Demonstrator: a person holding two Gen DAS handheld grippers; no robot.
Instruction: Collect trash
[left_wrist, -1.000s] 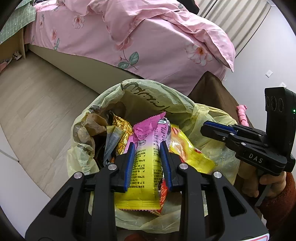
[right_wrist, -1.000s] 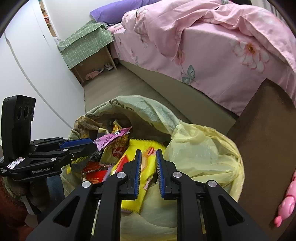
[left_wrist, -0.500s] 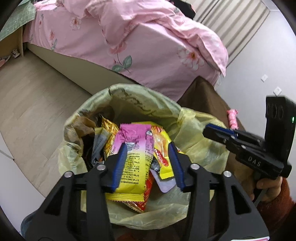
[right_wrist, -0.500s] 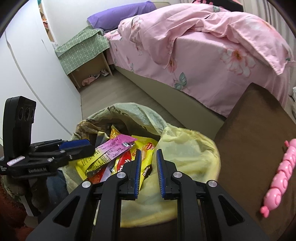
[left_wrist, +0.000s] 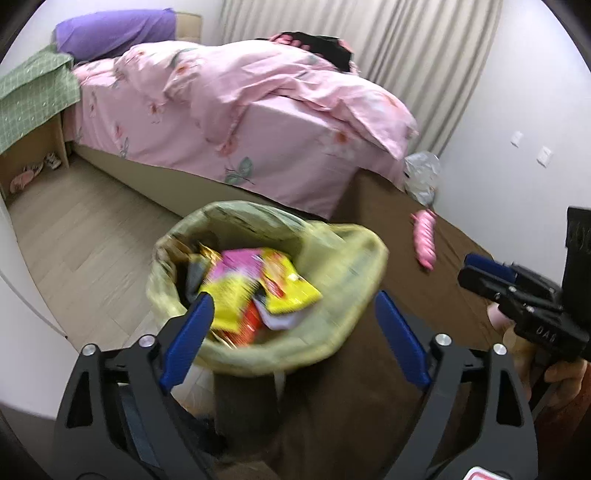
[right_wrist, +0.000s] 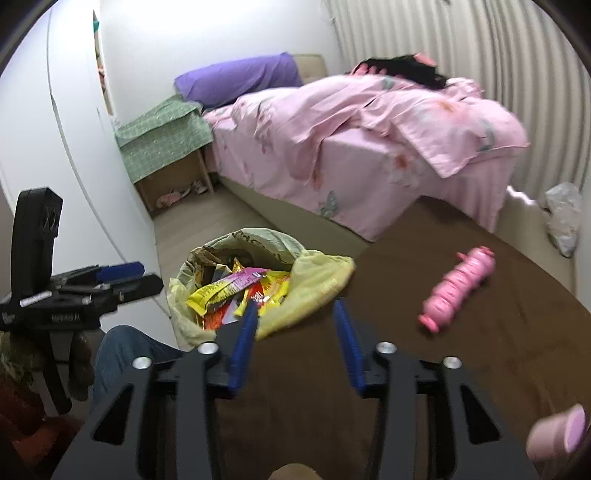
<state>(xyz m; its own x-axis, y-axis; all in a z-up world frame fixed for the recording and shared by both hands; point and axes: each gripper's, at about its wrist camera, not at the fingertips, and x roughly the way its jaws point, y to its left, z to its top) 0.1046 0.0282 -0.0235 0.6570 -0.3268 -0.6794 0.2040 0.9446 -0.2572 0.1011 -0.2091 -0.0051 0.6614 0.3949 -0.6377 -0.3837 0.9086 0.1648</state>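
Observation:
A yellow-green trash bag (left_wrist: 343, 280) stands open at the edge of a brown table (left_wrist: 461, 258), also in the right wrist view (right_wrist: 317, 277). It holds several snack wrappers (left_wrist: 258, 284), yellow, pink and red, also seen from the right (right_wrist: 236, 291). My left gripper (left_wrist: 291, 321) is open and empty, above and behind the bag. My right gripper (right_wrist: 295, 332) is open and empty over the table edge, right of the bag. Each gripper shows in the other's view: the right (left_wrist: 517, 295), the left (right_wrist: 85, 291).
A pink caterpillar toy (right_wrist: 458, 291) lies on the brown table, also in the left wrist view (left_wrist: 424, 240). A pink cup (right_wrist: 557, 432) sits near the bottom right. A pink bed (left_wrist: 240, 122) stands beyond, with wood floor (left_wrist: 74, 229) and a green-covered nightstand (right_wrist: 162, 144).
Both grippers have pulled up and back from the bag. The left let go of the pink-yellow wrapper, which now lies in the bag. Both jaws opened wide.

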